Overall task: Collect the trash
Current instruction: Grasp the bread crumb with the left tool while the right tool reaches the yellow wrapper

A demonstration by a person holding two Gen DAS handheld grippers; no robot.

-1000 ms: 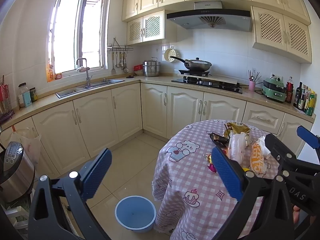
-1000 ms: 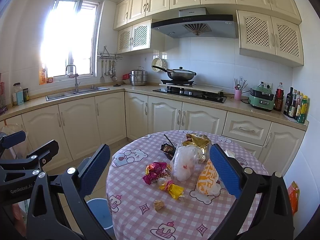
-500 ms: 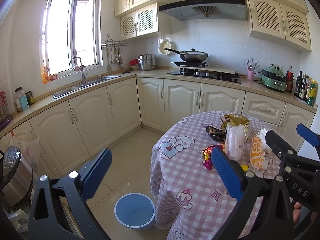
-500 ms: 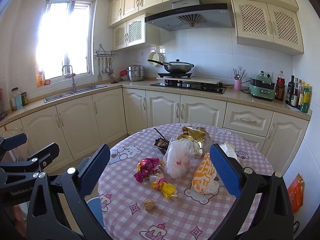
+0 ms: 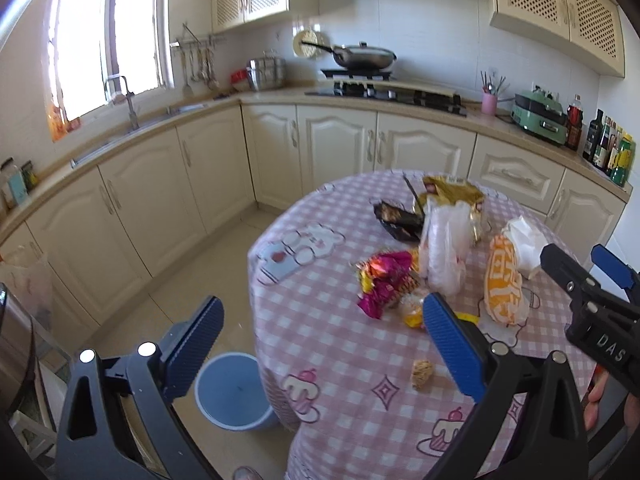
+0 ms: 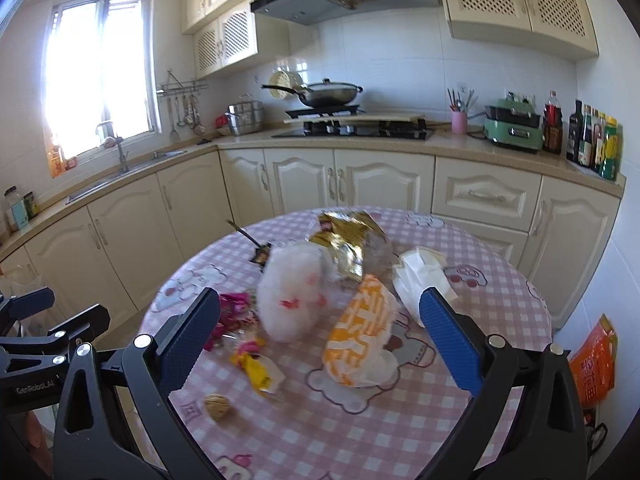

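Trash lies on a round table with a pink checked cloth (image 5: pixel 344 344) (image 6: pixel 360 432): an orange-and-white bag (image 6: pixel 360 344) (image 5: pixel 502 284), a white plastic bag (image 6: pixel 290 292) (image 5: pixel 444 240), a gold wrapper (image 6: pixel 348 240), a pink wrapper (image 5: pixel 386 280), a yellow wrapper (image 6: pixel 256 368), a white tissue (image 6: pixel 420 276), a black tray (image 5: pixel 398 218) and a small brown nut (image 6: pixel 217 403) (image 5: pixel 422 374). A blue bin (image 5: pixel 234 390) stands on the floor left of the table. My left gripper (image 5: pixel 320 344) is open and empty above the table's left edge. My right gripper (image 6: pixel 320 336) is open and empty above the orange-and-white bag.
Cream cabinets and a counter (image 5: pixel 280 100) run along the back and left walls, with a sink (image 6: pixel 120 168), a hob with a wok (image 6: pixel 328 94), bottles (image 6: pixel 596 140) and a green appliance (image 6: pixel 514 128). An orange packet (image 6: pixel 592 360) lies on the floor right of the table.
Both grippers have moved forward and down toward the table; the trash now looks larger and closer. Both stay open and empty.
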